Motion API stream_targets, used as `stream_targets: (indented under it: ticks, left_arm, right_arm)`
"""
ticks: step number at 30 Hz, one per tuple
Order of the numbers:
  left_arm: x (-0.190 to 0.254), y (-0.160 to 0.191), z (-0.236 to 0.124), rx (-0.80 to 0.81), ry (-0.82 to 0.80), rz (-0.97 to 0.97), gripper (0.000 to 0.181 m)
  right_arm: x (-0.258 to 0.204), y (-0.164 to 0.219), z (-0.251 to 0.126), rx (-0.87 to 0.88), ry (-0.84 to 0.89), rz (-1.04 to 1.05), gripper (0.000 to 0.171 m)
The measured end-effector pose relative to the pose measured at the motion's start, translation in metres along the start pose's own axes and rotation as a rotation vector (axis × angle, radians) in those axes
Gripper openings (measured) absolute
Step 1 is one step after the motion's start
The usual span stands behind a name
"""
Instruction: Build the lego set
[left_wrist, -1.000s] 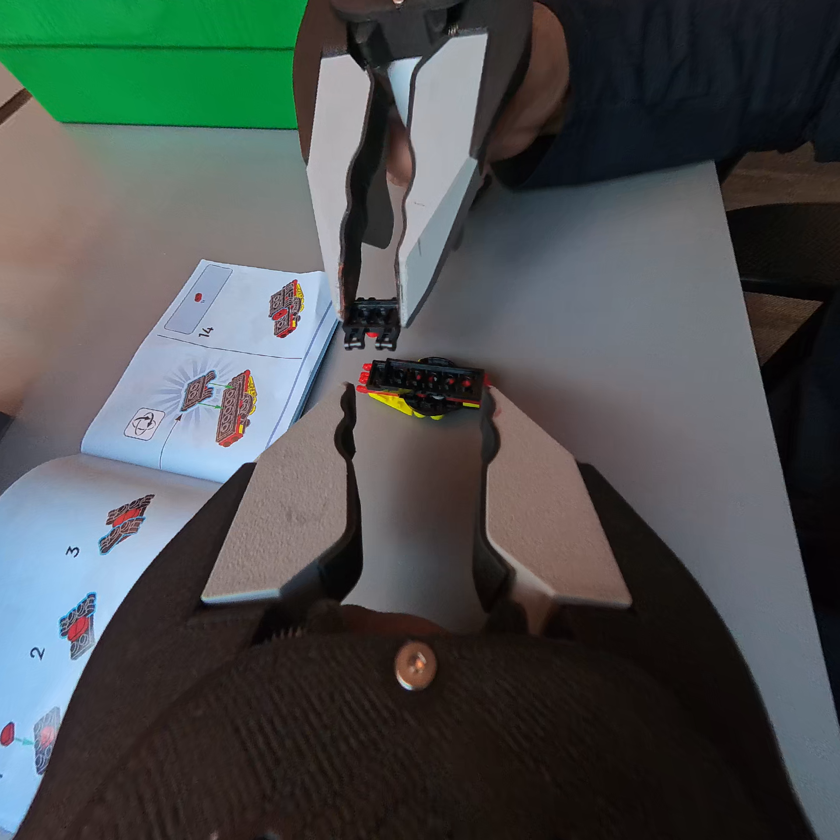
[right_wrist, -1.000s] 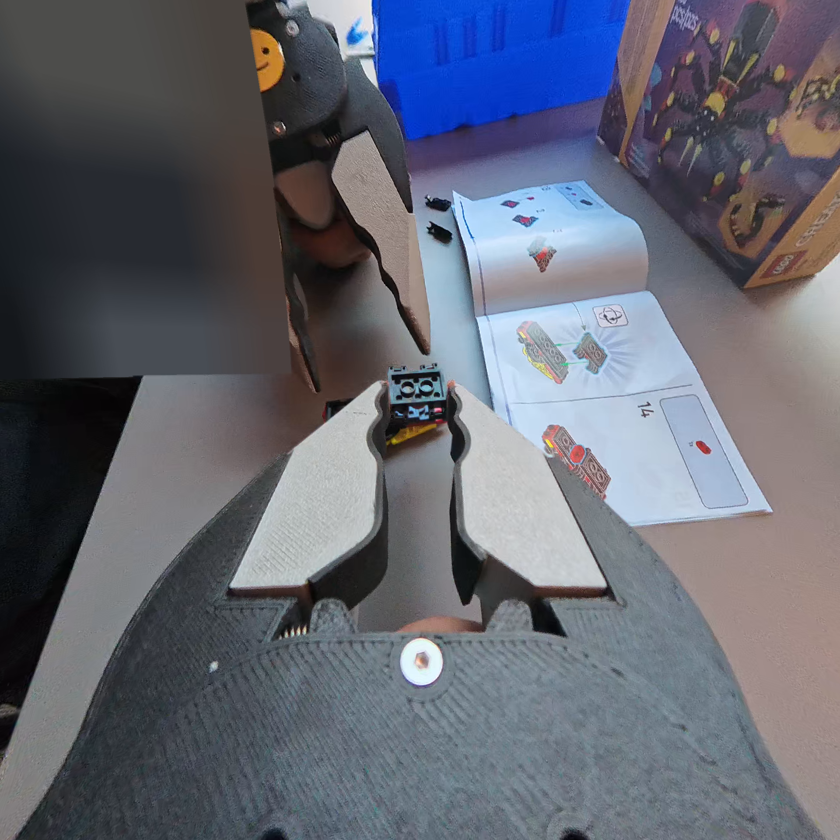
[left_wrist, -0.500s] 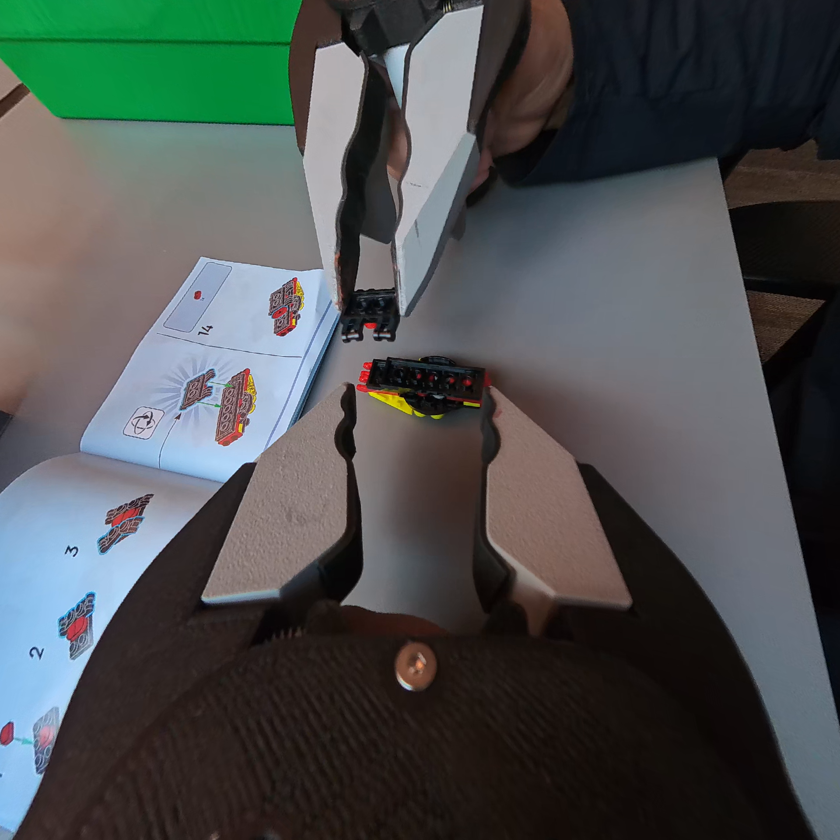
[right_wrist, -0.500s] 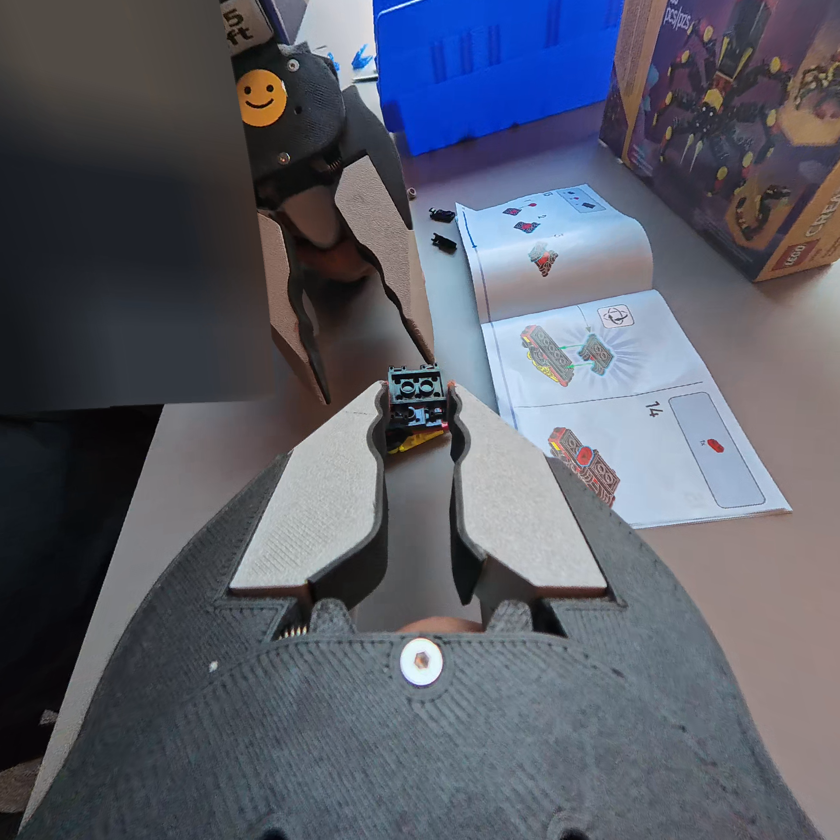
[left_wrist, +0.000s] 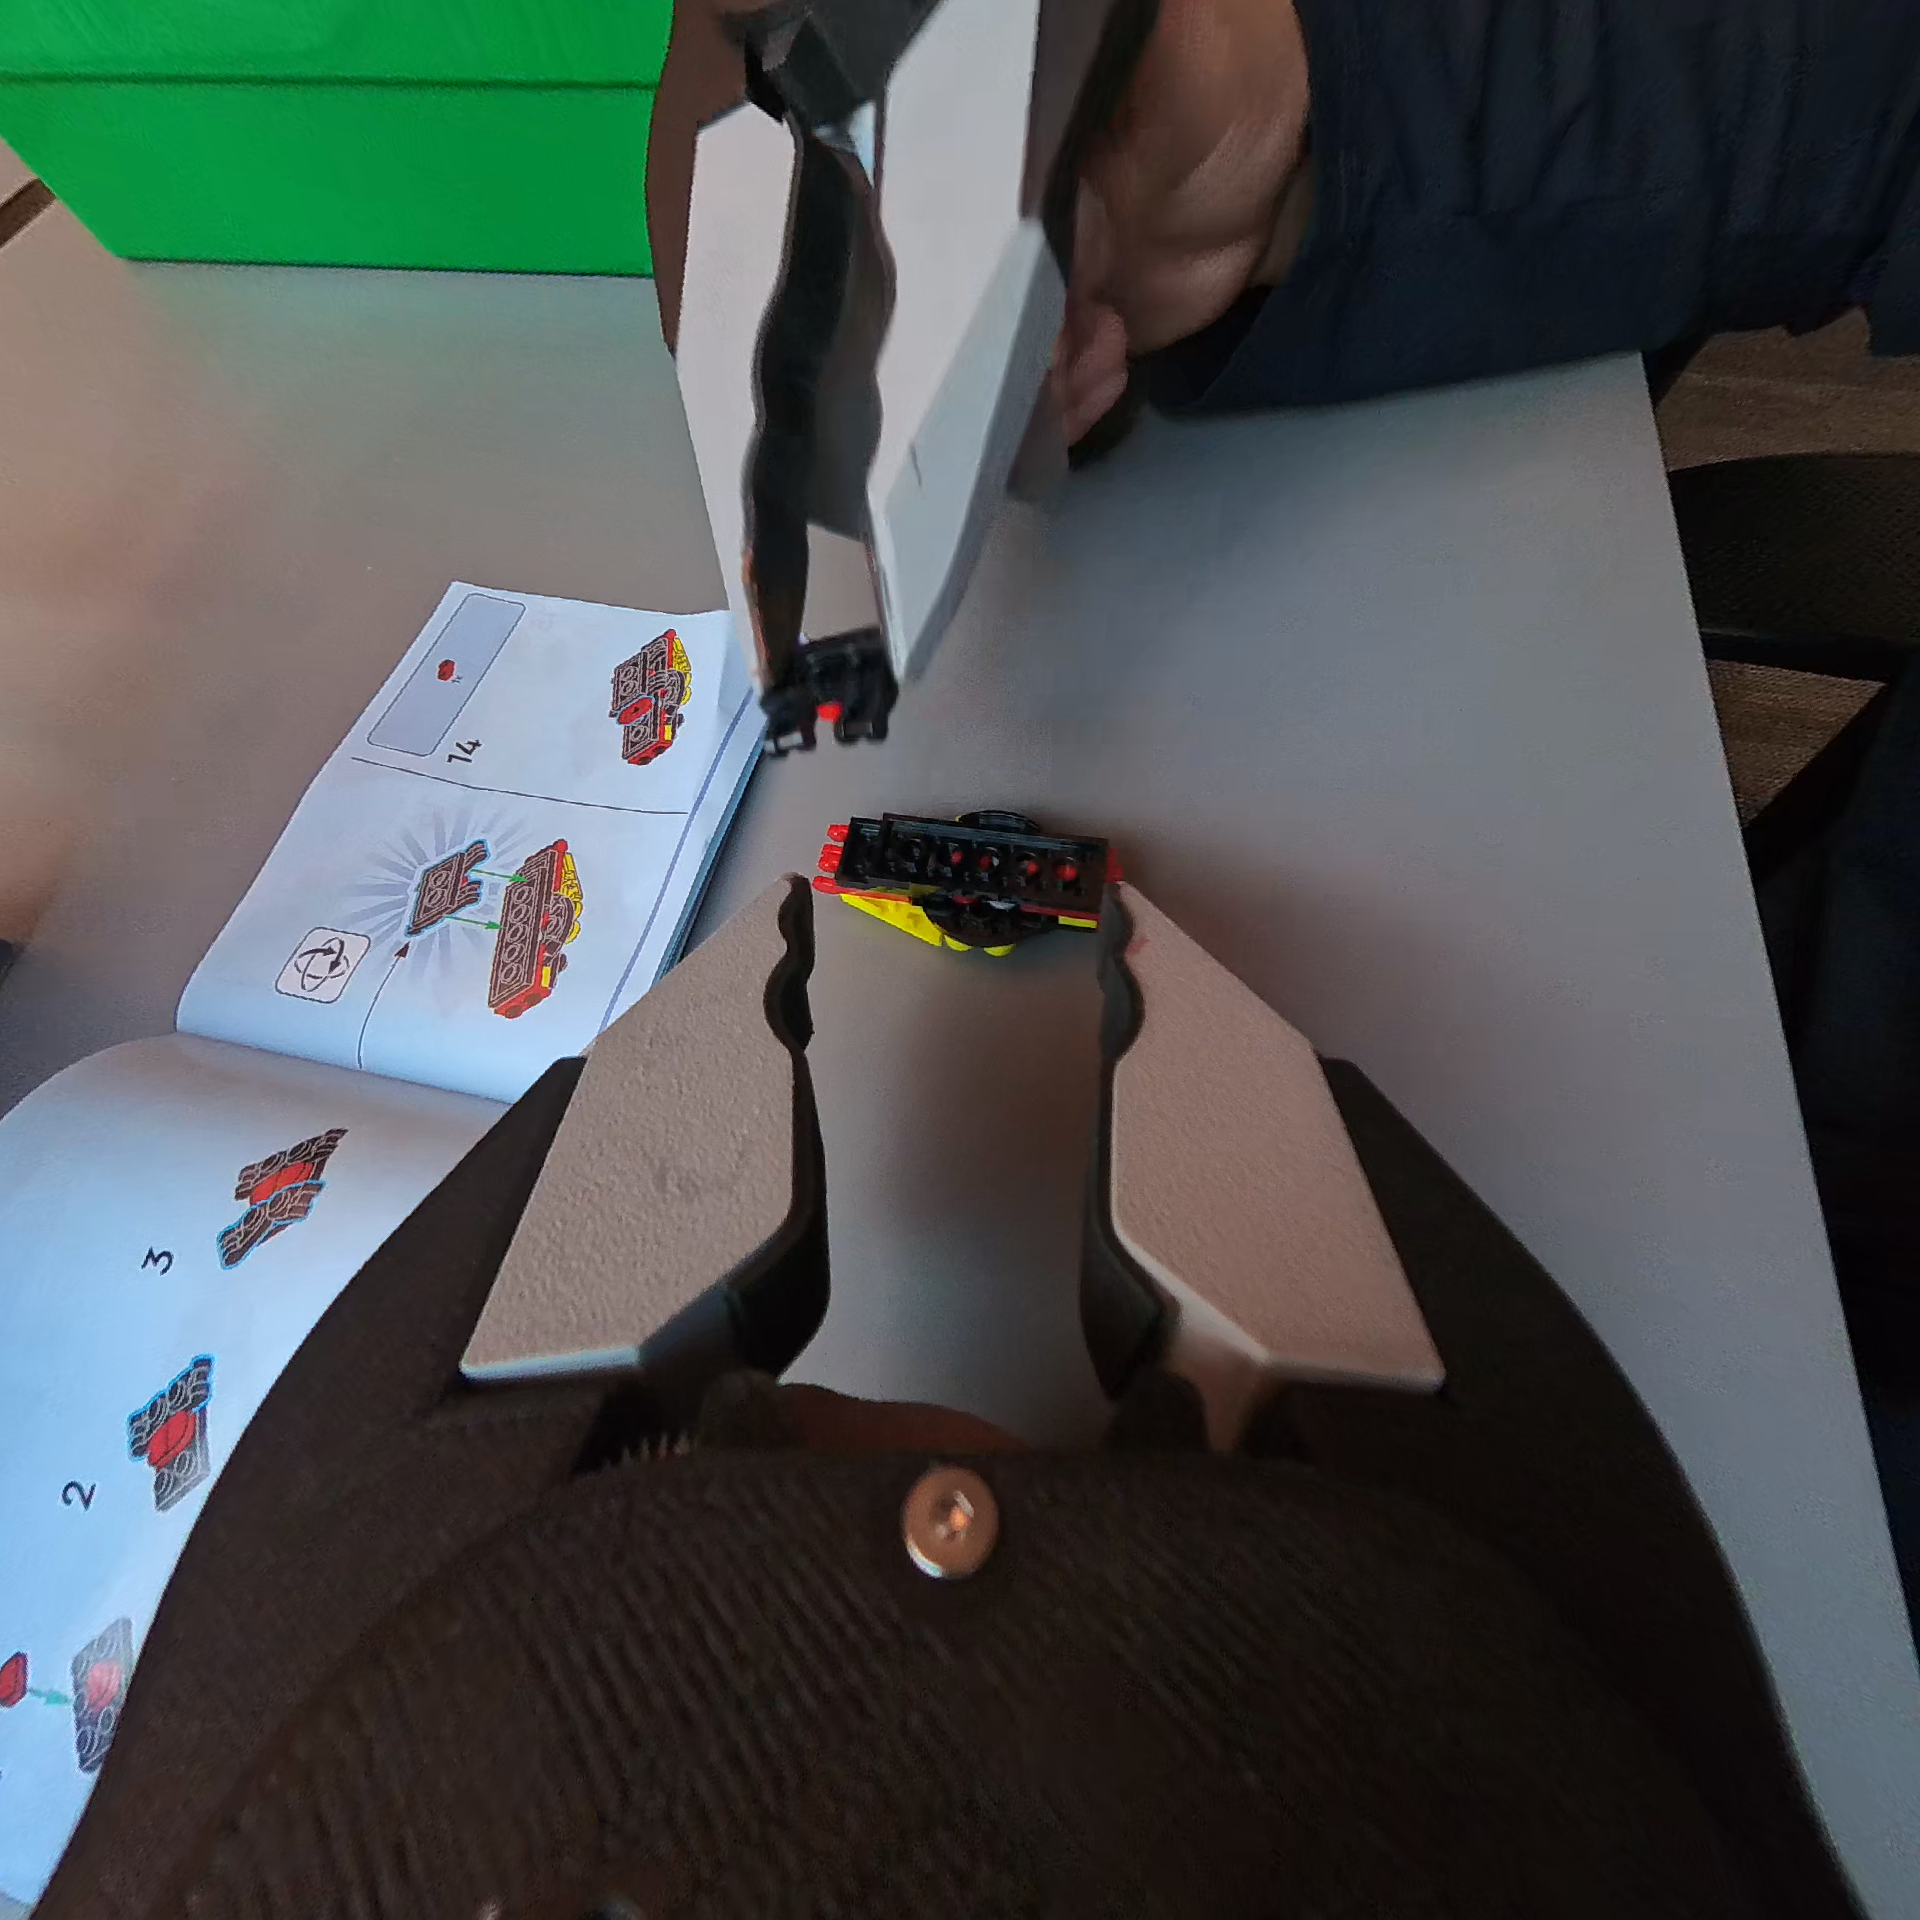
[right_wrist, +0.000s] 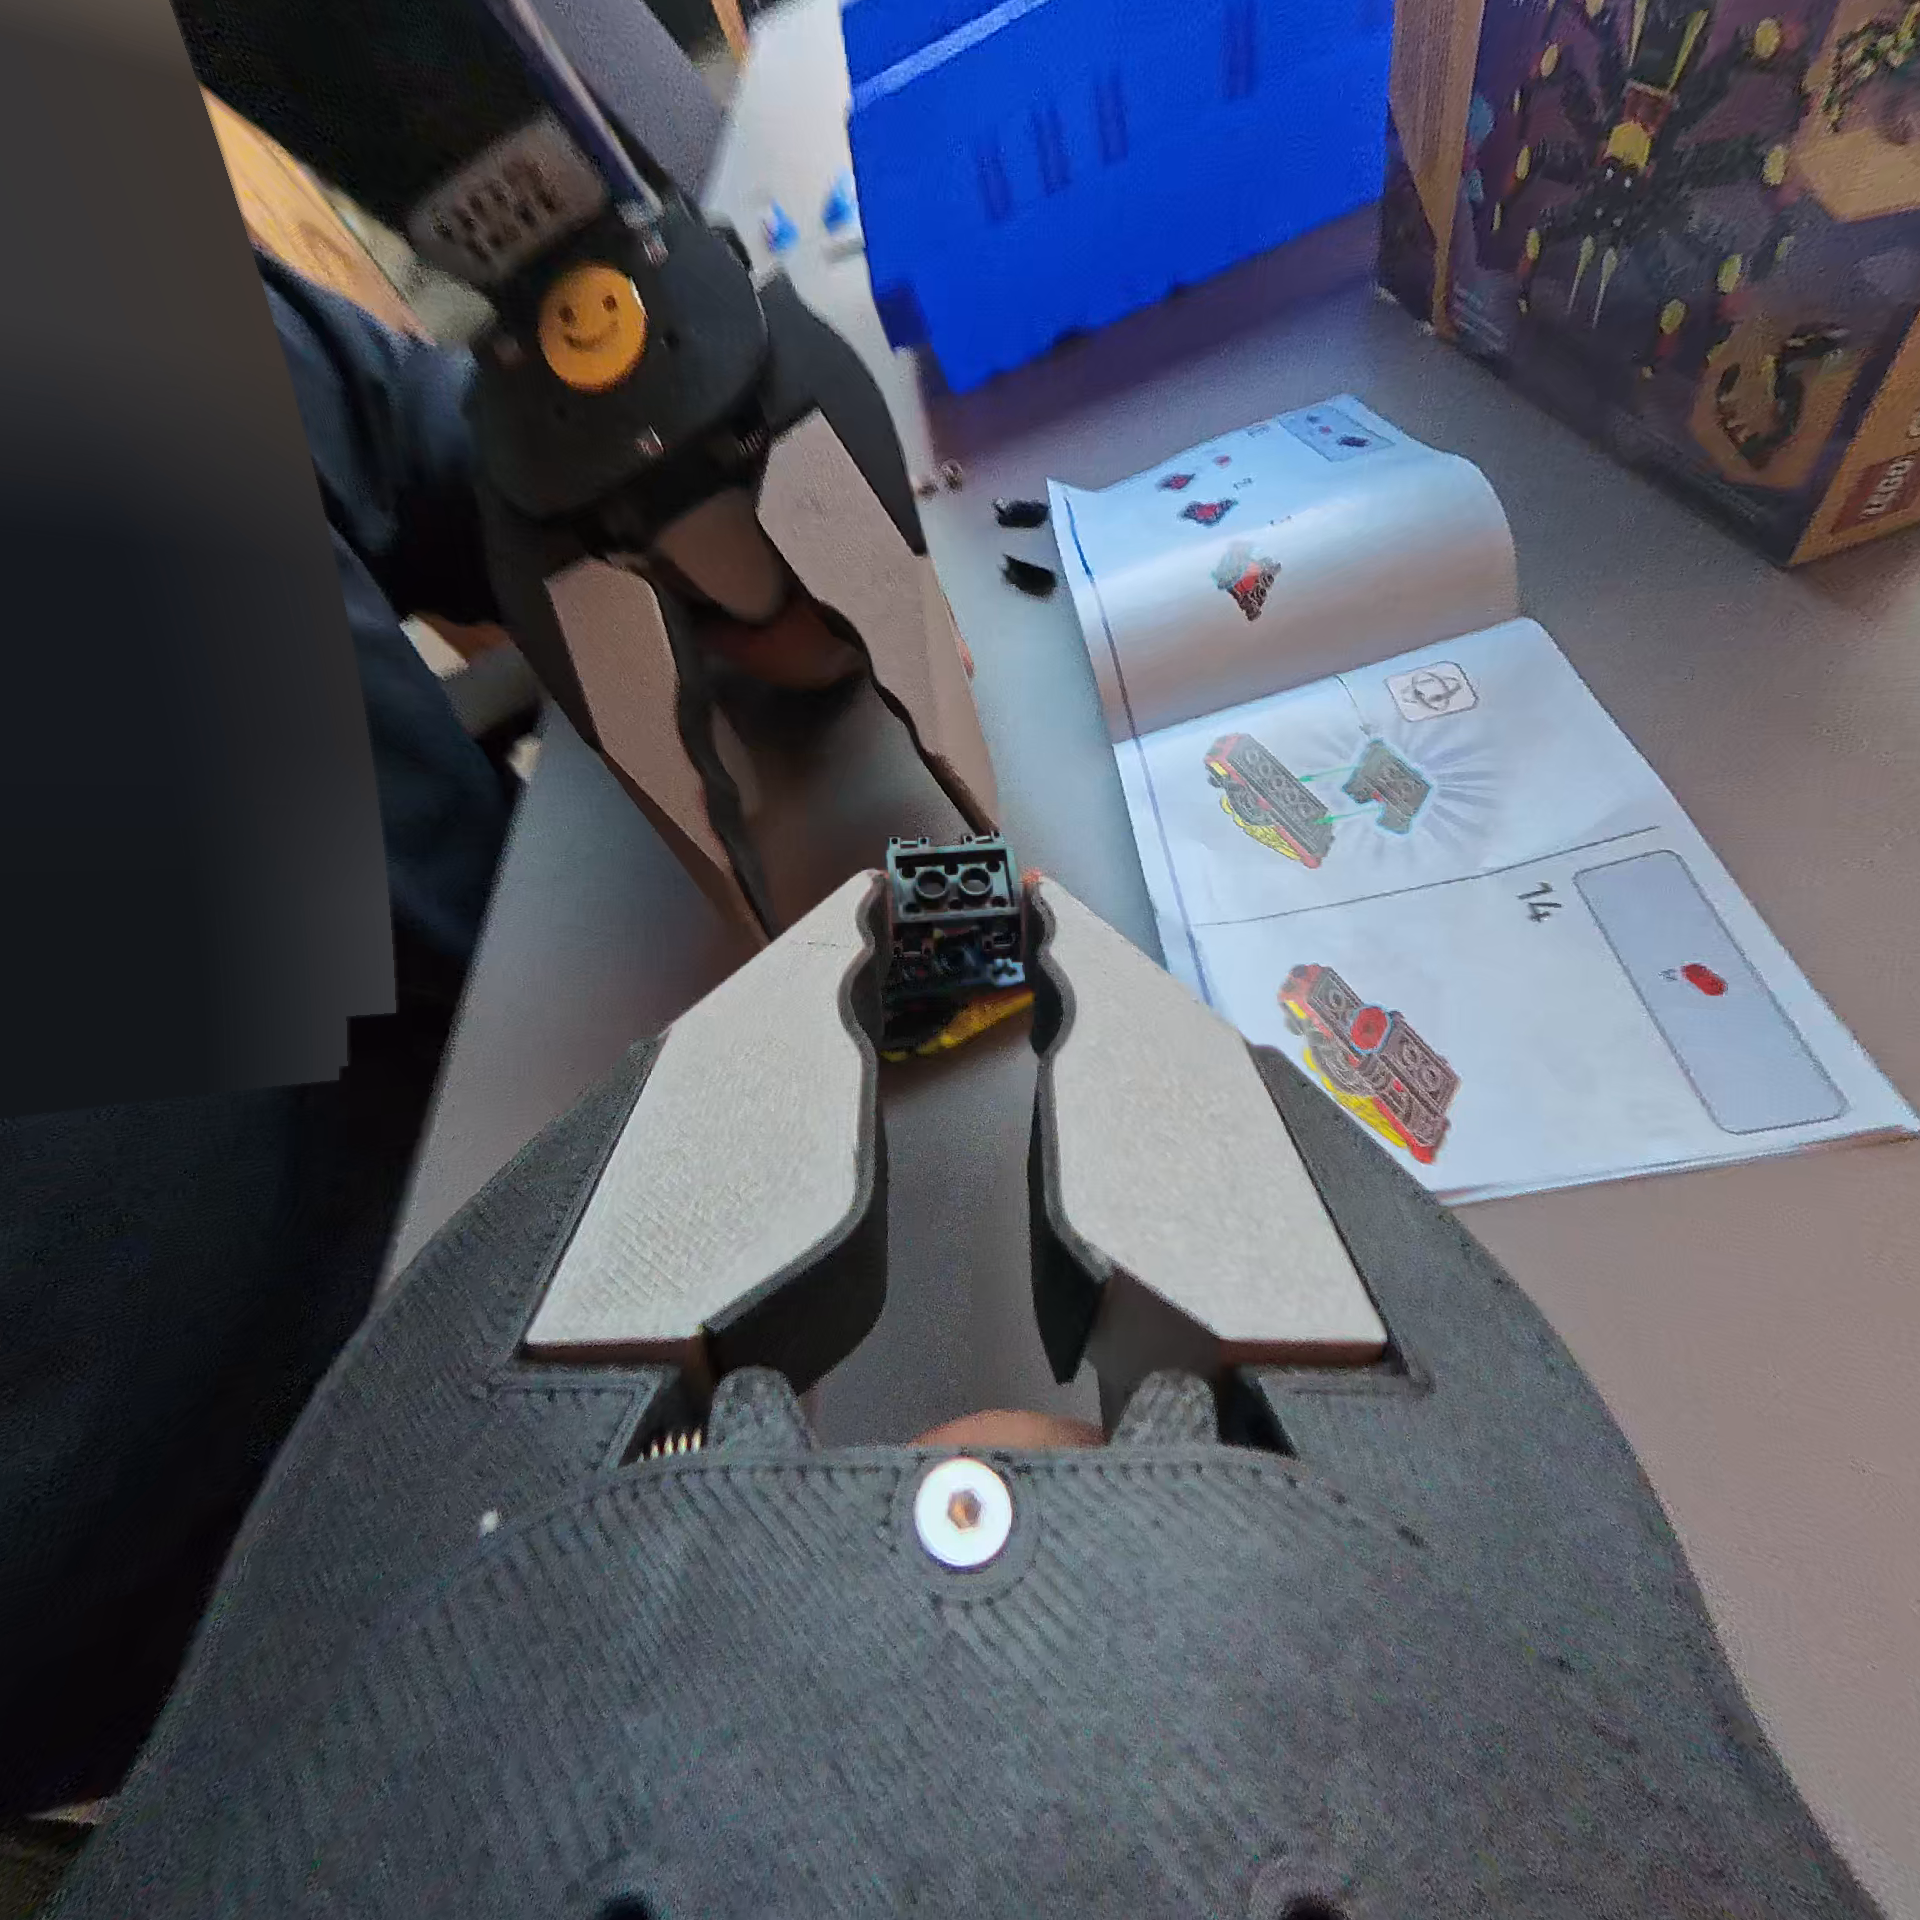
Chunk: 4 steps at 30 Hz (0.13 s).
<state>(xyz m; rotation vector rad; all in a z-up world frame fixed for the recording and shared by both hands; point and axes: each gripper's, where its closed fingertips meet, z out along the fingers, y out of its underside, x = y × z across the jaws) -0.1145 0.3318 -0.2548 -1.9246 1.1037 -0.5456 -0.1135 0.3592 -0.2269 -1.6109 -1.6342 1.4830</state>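
Note:
A black, red and yellow lego assembly (left_wrist: 966, 878) lies on the grey table (left_wrist: 1351, 727). My left gripper (left_wrist: 956, 914) is open and empty, its fingertips just short of the assembly's two ends. My right gripper (right_wrist: 951, 914) is shut on a small black brick piece (right_wrist: 951, 899) with two studs showing. In the left wrist view the right gripper (left_wrist: 831, 665) comes down from above and holds that piece (left_wrist: 831, 691) a little above the table, beyond and left of the assembly. In the right wrist view a yellow part of the assembly (right_wrist: 961, 1029) shows below the piece.
An open instruction booklet (left_wrist: 468, 831) lies left of the assembly; it also shows in the right wrist view (right_wrist: 1455, 883). A green box (left_wrist: 312, 135) stands at the back. A blue bin (right_wrist: 1091, 156), the lego box (right_wrist: 1662, 208) and small black pieces (right_wrist: 1023, 540) lie beyond. Some 4 centimeters of space lies between my two pairs of fingers.
My right gripper has drawn the black piece slightly up and away from the assembly. My left gripper and the assembly have stayed in place.

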Motion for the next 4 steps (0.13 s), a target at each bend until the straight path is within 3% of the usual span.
stream_targets:
  ticks: [4]
  left_arm:
    - [0.000,0.001,0.000,-0.004,0.003,-0.004,0.054]
  right_arm:
    - [-0.016,-0.029,-0.022,0.200,-0.276,0.276,0.021]
